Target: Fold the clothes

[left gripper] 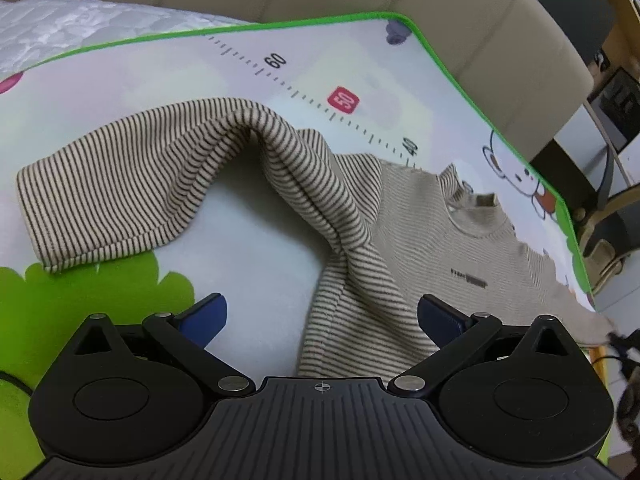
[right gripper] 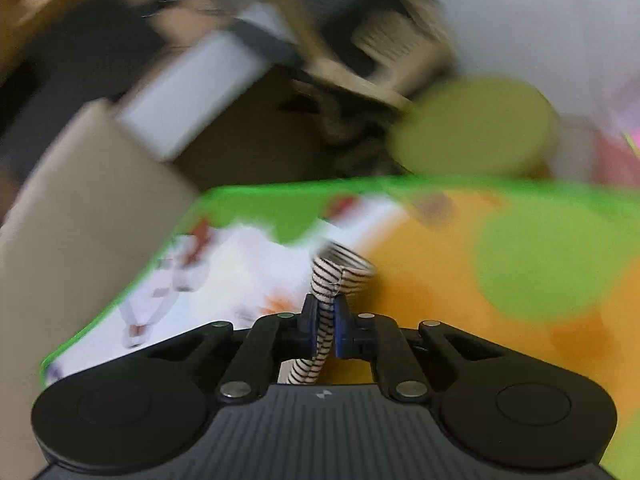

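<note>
- Beige, dark-striped knit: the sweater (left gripper: 400,248) lies front-up on the play mat (left gripper: 120,72), and every place below is given relative to its collar (left gripper: 478,210).
- Its long axis runs from the collar, near the mat's green right-hand edge, down toward the lens of the left wrist camera, hem nearest.
- One sleeve (left gripper: 132,184) humps up left of the collar and bends, its cuff pointing away from the collar toward the left; it probably needs flattening before folding.
- Left gripper (left gripper: 320,316) hovers over the hem end, well below the collar, jaws wide apart and holding nothing, likely waiting to pin the body.
- Right gripper (right gripper: 323,322) is clamped on a striped cuff (right gripper: 340,270); the blurred view hides where that sits from the collar, though the grip seems meant to carry the sleeve across the body.
</note>
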Available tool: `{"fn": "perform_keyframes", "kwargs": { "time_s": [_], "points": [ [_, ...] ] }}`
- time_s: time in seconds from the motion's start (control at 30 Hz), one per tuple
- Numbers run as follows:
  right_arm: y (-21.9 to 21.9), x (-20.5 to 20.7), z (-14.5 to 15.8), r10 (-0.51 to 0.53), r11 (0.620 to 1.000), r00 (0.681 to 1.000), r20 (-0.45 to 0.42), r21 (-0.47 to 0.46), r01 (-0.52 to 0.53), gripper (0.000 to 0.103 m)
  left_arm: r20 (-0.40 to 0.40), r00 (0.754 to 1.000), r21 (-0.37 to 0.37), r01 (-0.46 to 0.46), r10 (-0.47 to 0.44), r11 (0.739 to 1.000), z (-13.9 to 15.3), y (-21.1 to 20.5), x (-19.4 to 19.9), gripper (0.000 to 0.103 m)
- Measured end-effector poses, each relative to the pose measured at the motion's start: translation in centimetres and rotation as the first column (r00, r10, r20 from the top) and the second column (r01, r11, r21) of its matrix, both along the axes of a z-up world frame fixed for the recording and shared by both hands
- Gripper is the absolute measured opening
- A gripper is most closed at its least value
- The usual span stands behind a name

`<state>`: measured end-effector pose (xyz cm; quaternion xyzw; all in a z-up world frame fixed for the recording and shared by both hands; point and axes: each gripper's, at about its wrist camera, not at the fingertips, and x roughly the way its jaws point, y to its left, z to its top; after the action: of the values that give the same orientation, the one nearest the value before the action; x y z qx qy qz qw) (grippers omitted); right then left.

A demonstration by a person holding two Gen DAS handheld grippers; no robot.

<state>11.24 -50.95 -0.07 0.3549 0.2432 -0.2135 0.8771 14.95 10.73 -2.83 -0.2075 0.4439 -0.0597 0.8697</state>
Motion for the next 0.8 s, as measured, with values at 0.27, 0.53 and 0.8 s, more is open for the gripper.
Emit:
{"fn": "perform_keyframes", "kwargs": {
  "time_s": [0.27, 0.53, 0.8],
  "points": [
    [8.7, 2.2, 10.9, 0.300, 0.937, 0.946, 0.124, -0.226, -0.267, 0.007, 0.006, 1.000, -0.041, -0.013, 0.014, 0.999, 0.4, 0.6, 0.1, 0.103],
    [20.2, 5.1, 14.6, 0.550, 0.812, 0.827, 0.119, -0.307, -0.496, 0.007, 0.036, 0.997, 0.014, -0.071, 0.070, 0.997, 2.0, 2.0, -0.4, 0.103],
    [30.6, 7.4, 13.6, 0.692, 0.694, 0.720, 0.048, -0.320, -0.645, 0.007, 0.003, 0.981, -0.013, -0.191, 0.191, 0.981, 2.7, 6.0, -0.3, 0.103]
  ]
}}
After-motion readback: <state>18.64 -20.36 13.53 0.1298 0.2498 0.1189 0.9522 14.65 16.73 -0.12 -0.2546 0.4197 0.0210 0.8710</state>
